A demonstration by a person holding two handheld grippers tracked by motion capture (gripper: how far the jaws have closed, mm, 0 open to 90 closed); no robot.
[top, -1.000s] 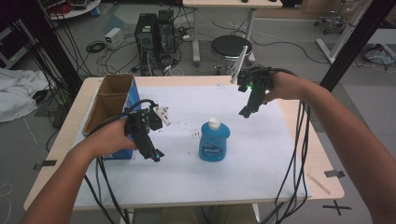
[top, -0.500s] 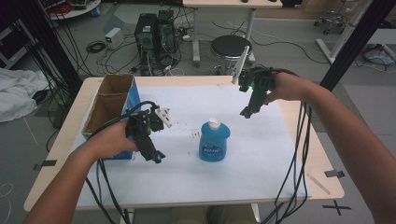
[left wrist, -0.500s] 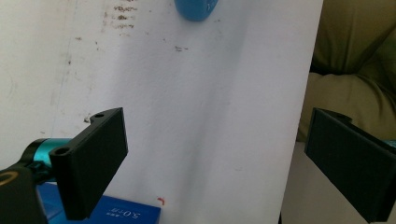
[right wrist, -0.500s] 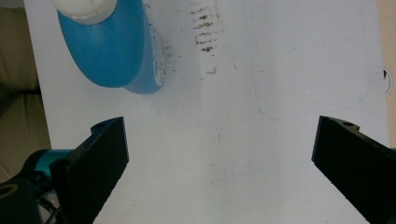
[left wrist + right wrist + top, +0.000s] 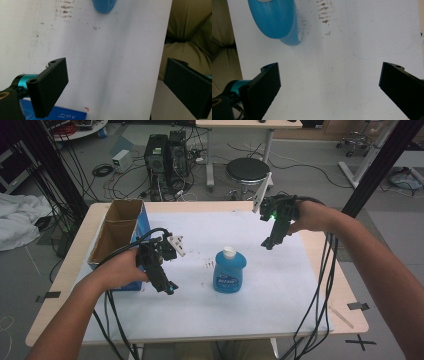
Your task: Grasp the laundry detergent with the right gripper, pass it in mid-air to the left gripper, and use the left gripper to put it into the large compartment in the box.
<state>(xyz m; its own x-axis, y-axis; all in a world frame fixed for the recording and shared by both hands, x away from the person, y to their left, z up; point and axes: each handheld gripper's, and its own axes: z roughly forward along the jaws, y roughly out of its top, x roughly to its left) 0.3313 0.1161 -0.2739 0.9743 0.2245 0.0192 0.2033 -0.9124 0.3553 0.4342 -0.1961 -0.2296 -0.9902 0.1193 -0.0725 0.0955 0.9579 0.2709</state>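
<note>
Seen from the high view: whole worktop (image 5: 310, 315) under a white sheet, blue bottle (image 5: 229, 271) with white cap upright near frame centre, cardboard box (image 5: 118, 232) with blue side at centre left. Box split into two compartments, both open-topped; contents not discernible.

Left tongs (image 5: 165, 285) low at centre left of the high view, just beside the box's near corner, well left of the bottle and apart from it. Right tongs (image 5: 268, 242) at upper right of centre, raised above the sheet, pointing down, apart from the bottle, which stands between the two pairs.

From the left gripper view: tongs (image 5: 115, 87) spread wide, nothing between; bottle base at top centre, the sheet's edge at right, a blue printed box corner at bottom left.

From the right gripper view: tongs (image 5: 329, 87) also spread wide and empty; bottle (image 5: 277, 20) large at upper left, brown smudges (image 5: 324, 12) on the sheet beside it, a faint pencilled outline (image 5: 384, 47) at upper right.
</note>
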